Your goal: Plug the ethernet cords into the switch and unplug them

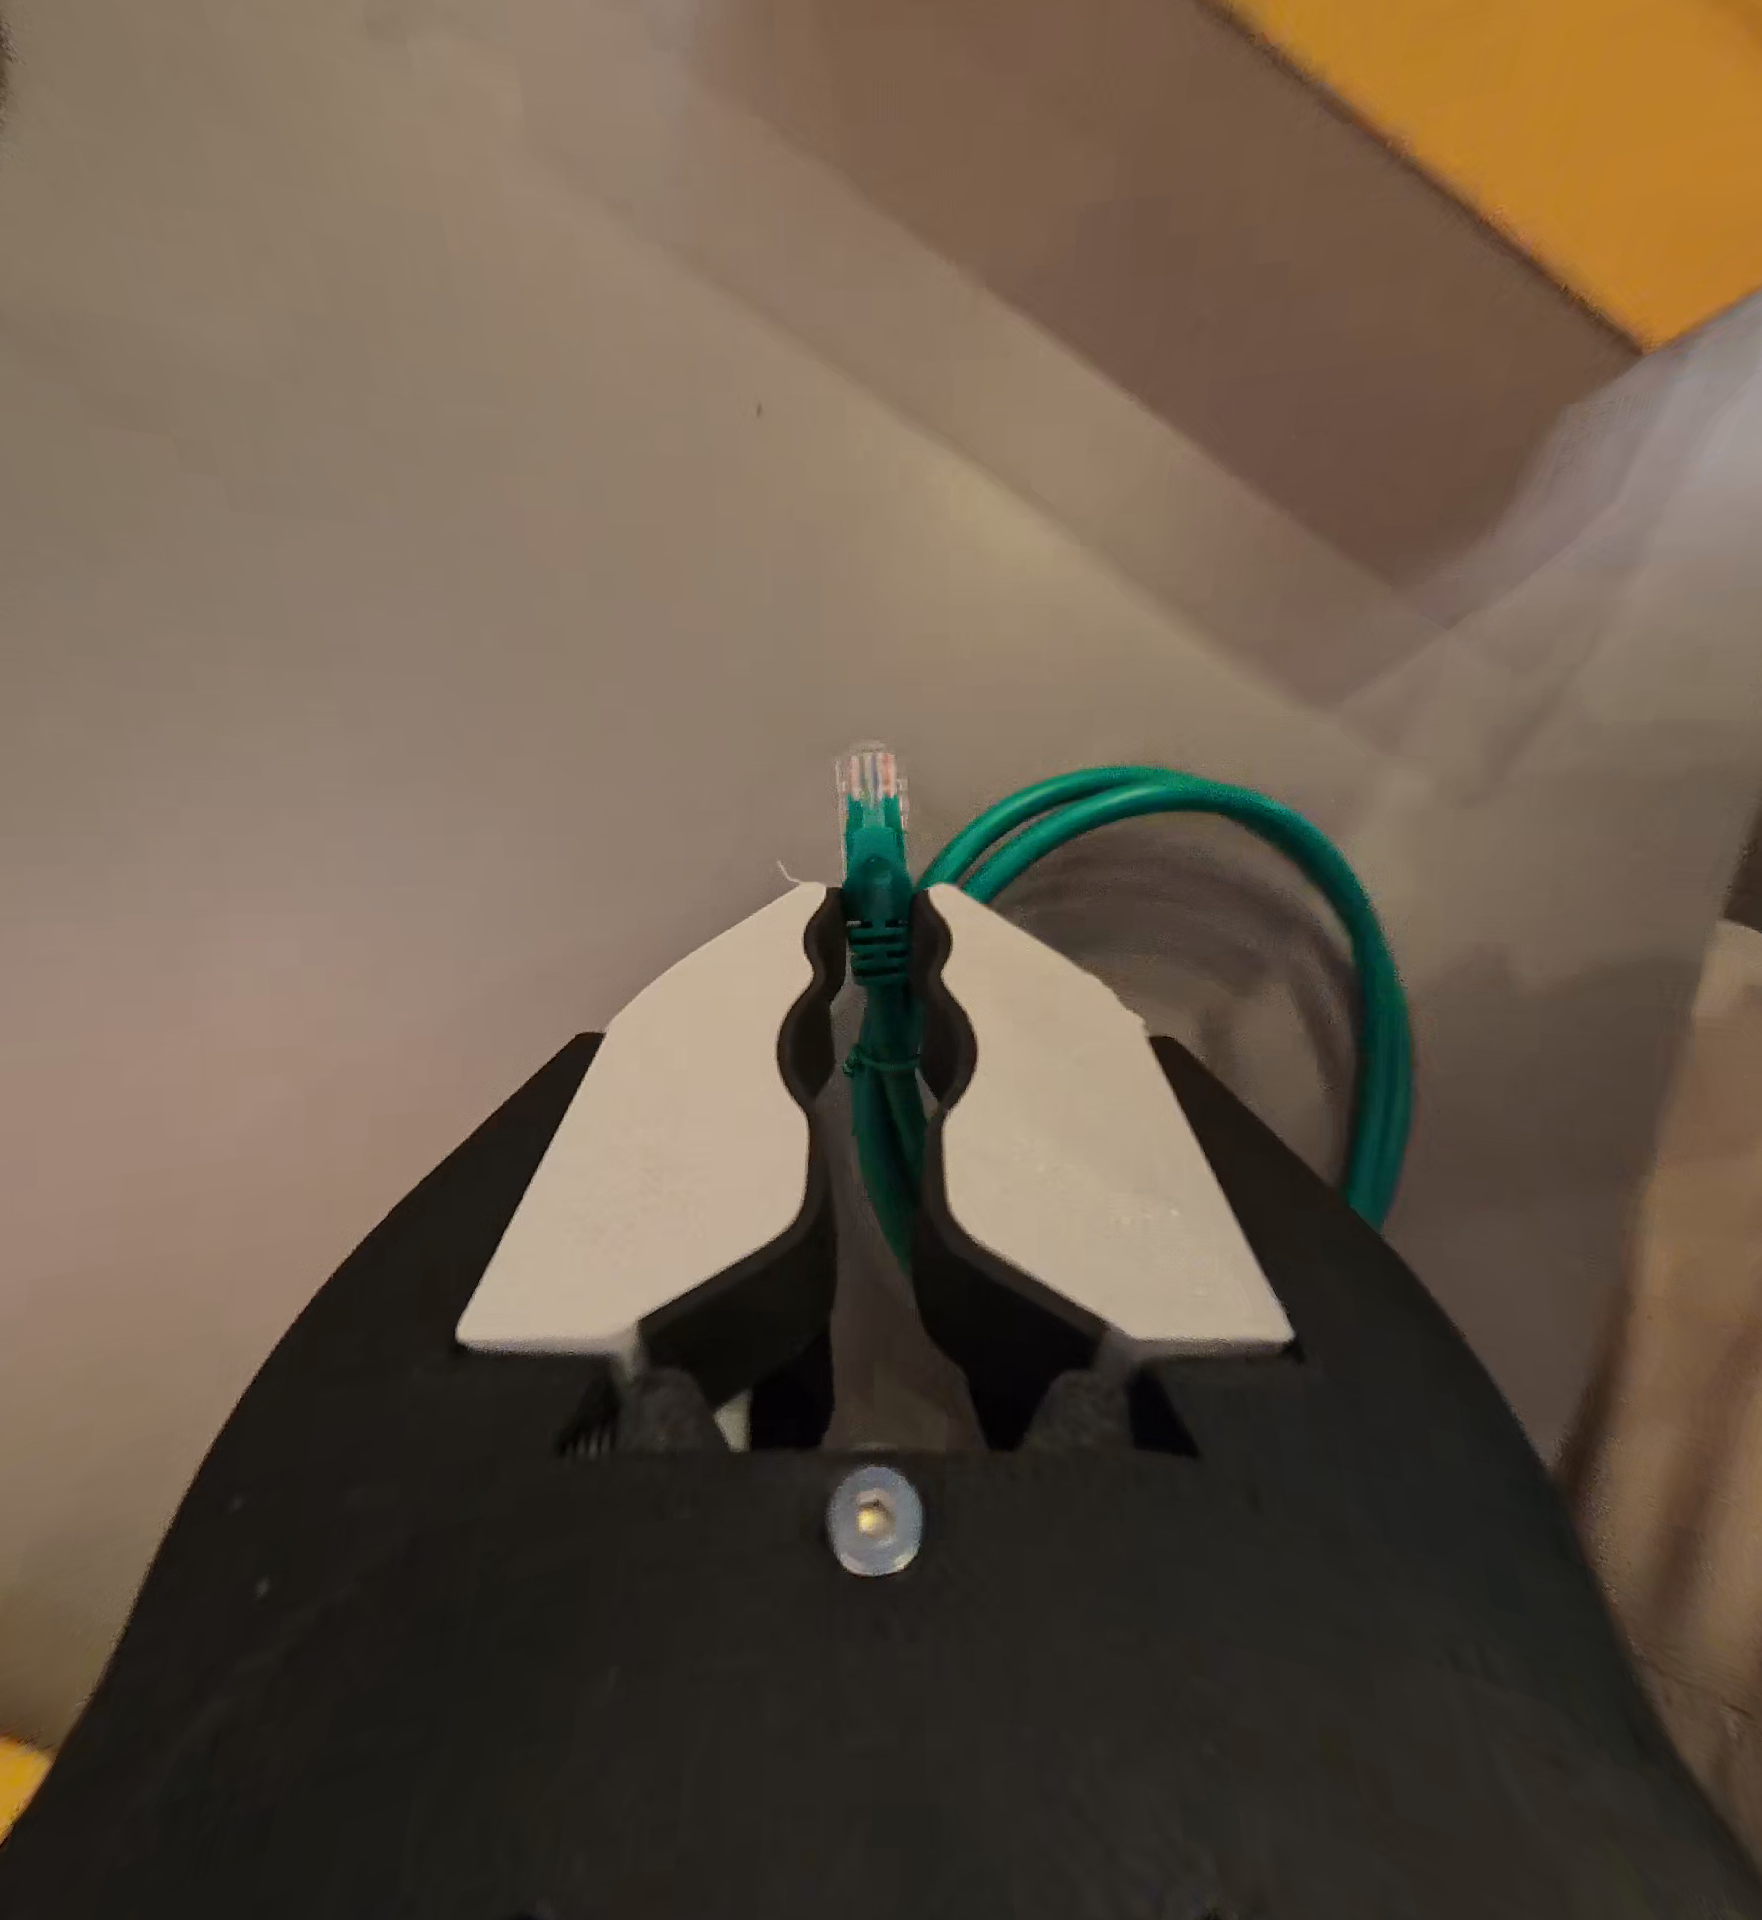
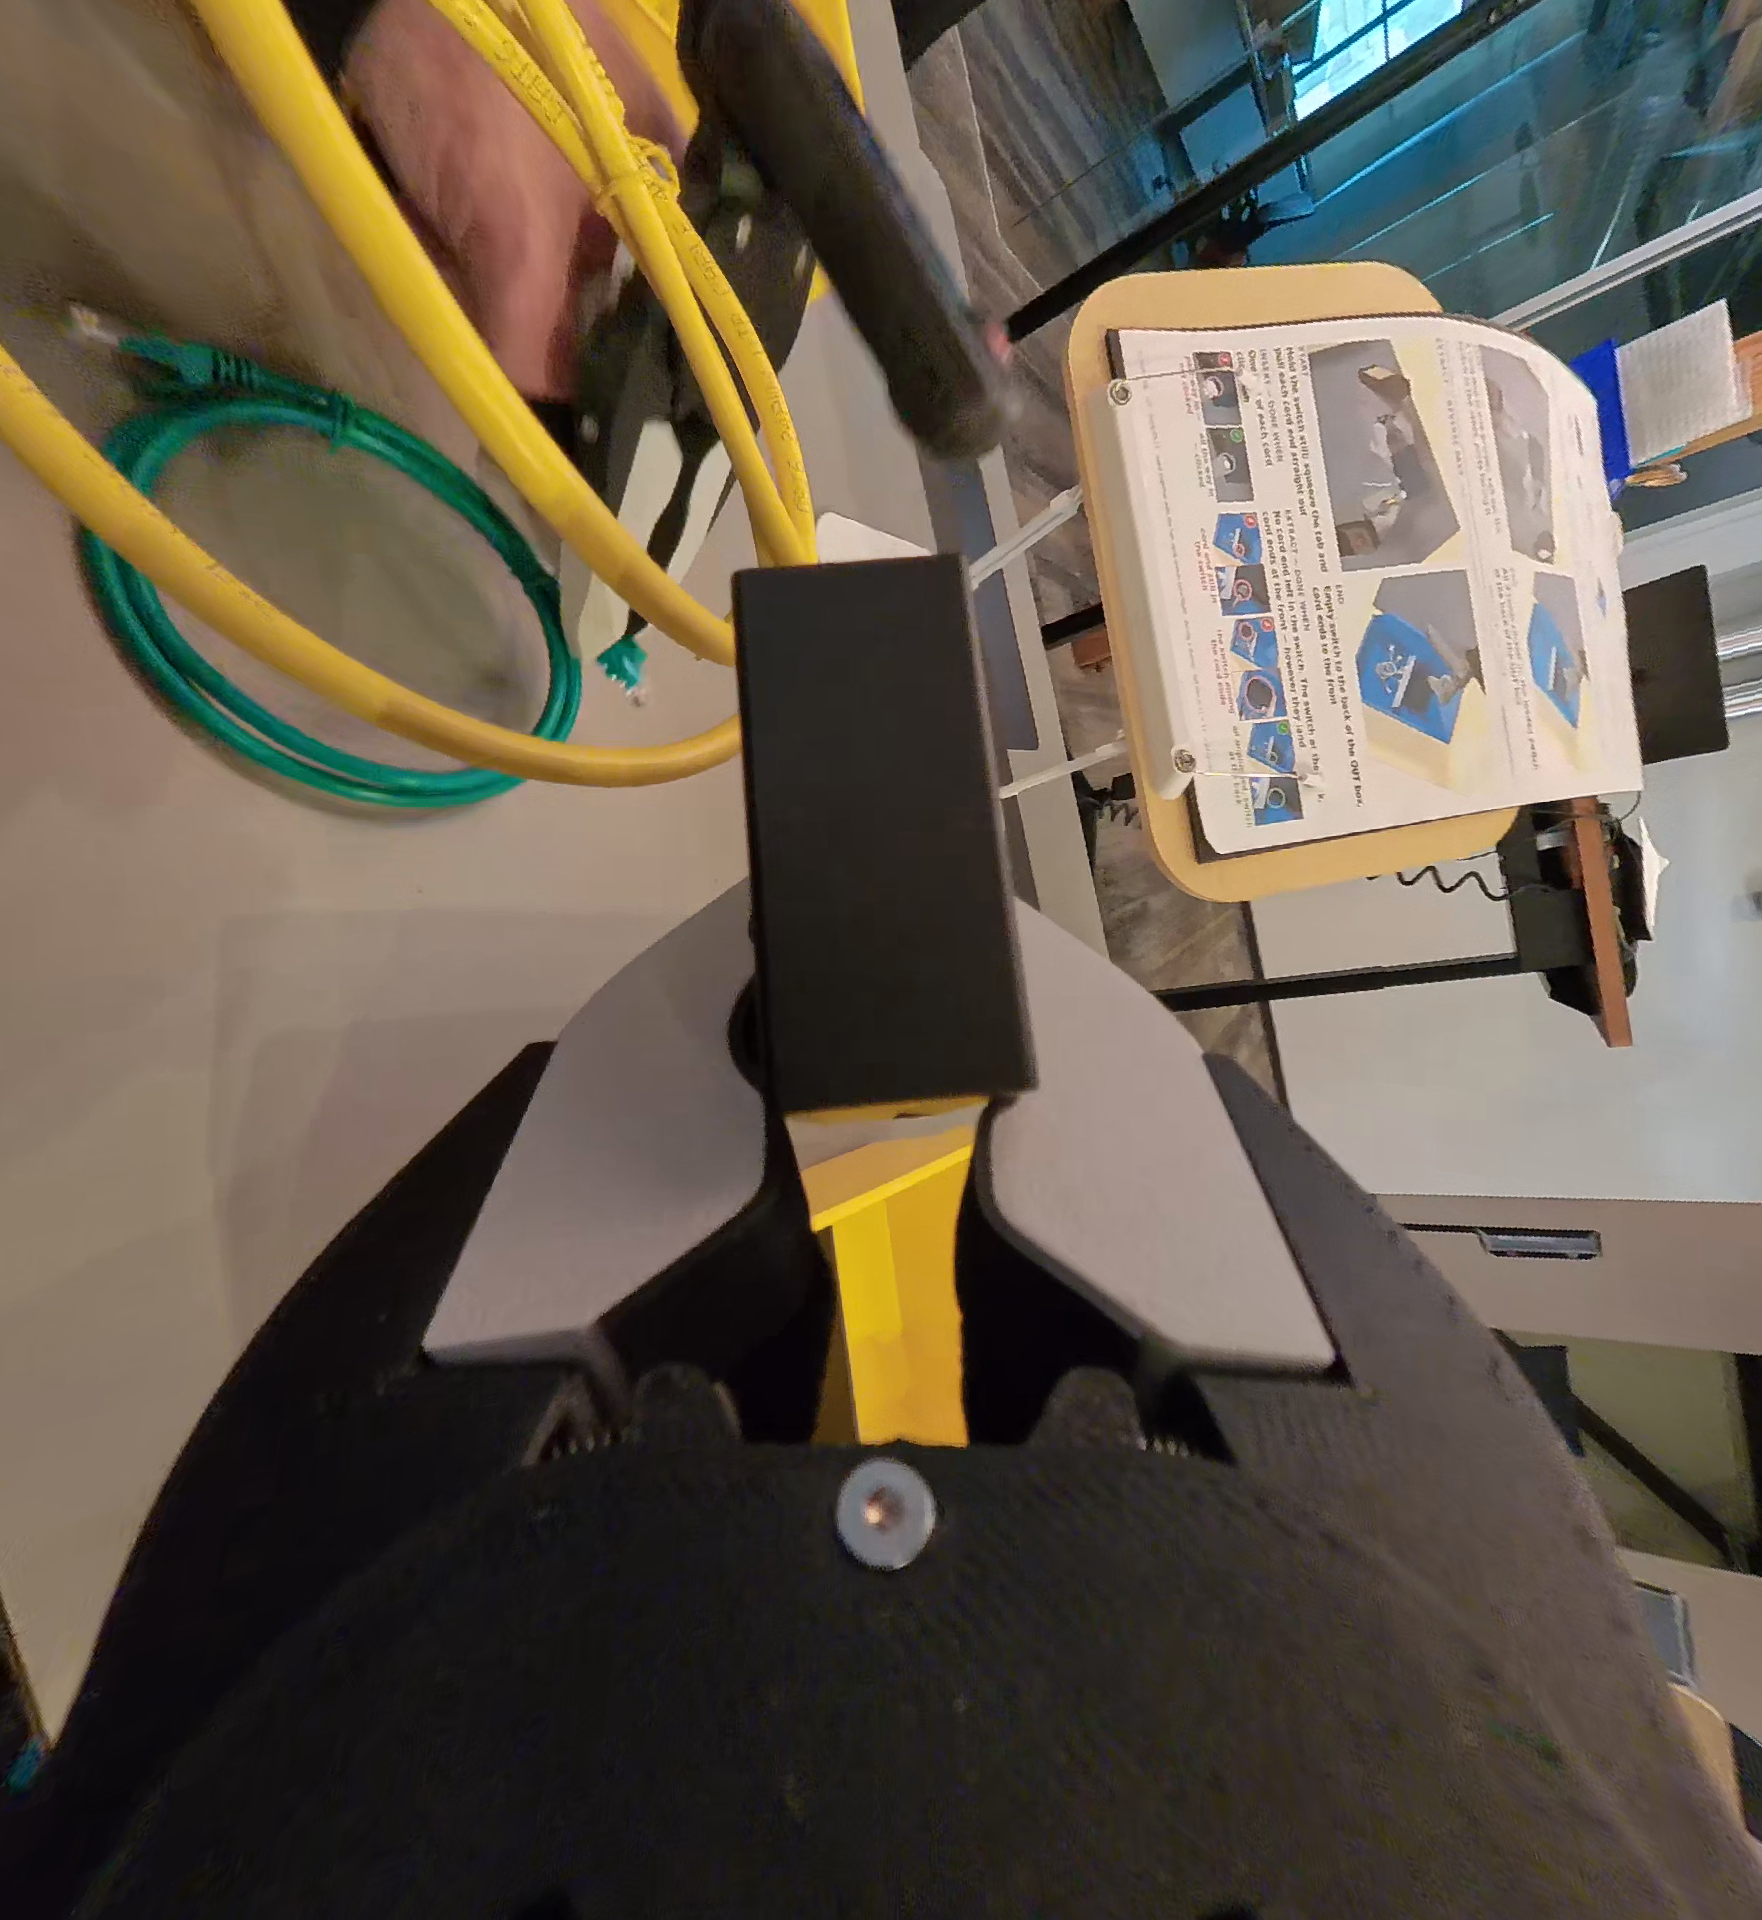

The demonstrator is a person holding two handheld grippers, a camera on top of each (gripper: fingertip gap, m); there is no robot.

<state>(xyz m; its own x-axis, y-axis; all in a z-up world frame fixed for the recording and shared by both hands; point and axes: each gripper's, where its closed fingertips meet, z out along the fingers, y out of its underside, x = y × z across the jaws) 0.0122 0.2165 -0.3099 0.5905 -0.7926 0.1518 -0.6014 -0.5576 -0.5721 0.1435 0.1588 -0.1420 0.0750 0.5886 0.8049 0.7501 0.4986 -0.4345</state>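
Note:
My left gripper (image 1: 875,896) is shut on a green ethernet cord (image 1: 882,966) just behind its clear plug (image 1: 869,784), which points forward. The rest of the cord loops to the right (image 1: 1381,997). My right gripper (image 2: 882,1049) is shut on the black switch (image 2: 872,821), held upright over the pale table. In the right wrist view the left gripper (image 2: 638,582) comes in from the upper left with the green plug (image 2: 622,665) near the switch's left side. The green coil (image 2: 337,623) hangs there. Yellow cords (image 2: 544,436) run behind the switch; their ends are hidden.
A hand (image 2: 482,187) holds the left gripper. A printed instruction sheet on a wooden board (image 2: 1272,301) stands beyond the table edge. A yellow box wall (image 2: 887,1320) shows between my right jaws. In the left wrist view, a yellow edge (image 1: 1583,156) is at the top right.

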